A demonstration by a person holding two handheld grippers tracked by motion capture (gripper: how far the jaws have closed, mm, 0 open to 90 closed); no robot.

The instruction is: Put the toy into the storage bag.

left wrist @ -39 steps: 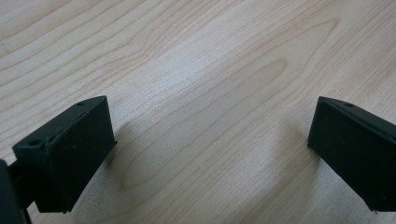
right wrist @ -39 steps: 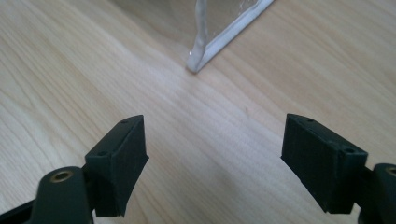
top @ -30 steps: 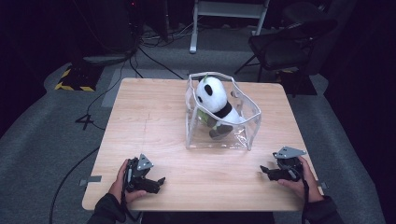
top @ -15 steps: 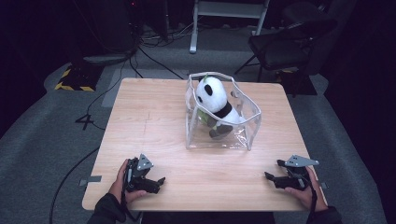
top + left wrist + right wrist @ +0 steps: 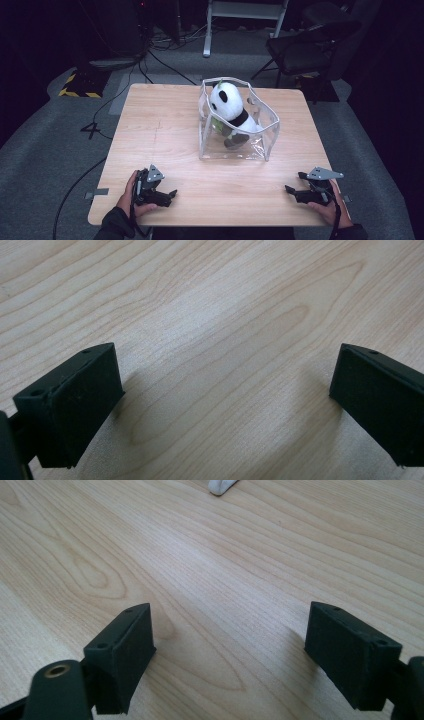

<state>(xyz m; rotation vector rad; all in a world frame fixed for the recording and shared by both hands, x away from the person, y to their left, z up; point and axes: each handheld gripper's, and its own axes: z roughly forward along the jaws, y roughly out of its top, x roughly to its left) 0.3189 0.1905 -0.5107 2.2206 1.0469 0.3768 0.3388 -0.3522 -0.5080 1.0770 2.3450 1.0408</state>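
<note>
No readable text, label, brand, number or sign shows on anything.

Panda [image 5: 229,106] in bag [image 5: 260,140], mid-table [image 5: 160,125]; tongs near edge.

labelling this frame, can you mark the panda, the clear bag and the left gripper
panda [image 5: 226,100], high view, on its white head
clear bag [image 5: 235,152], high view, on its near wall, low down
left gripper [image 5: 171,194], high view, midway between its fingertips
</note>
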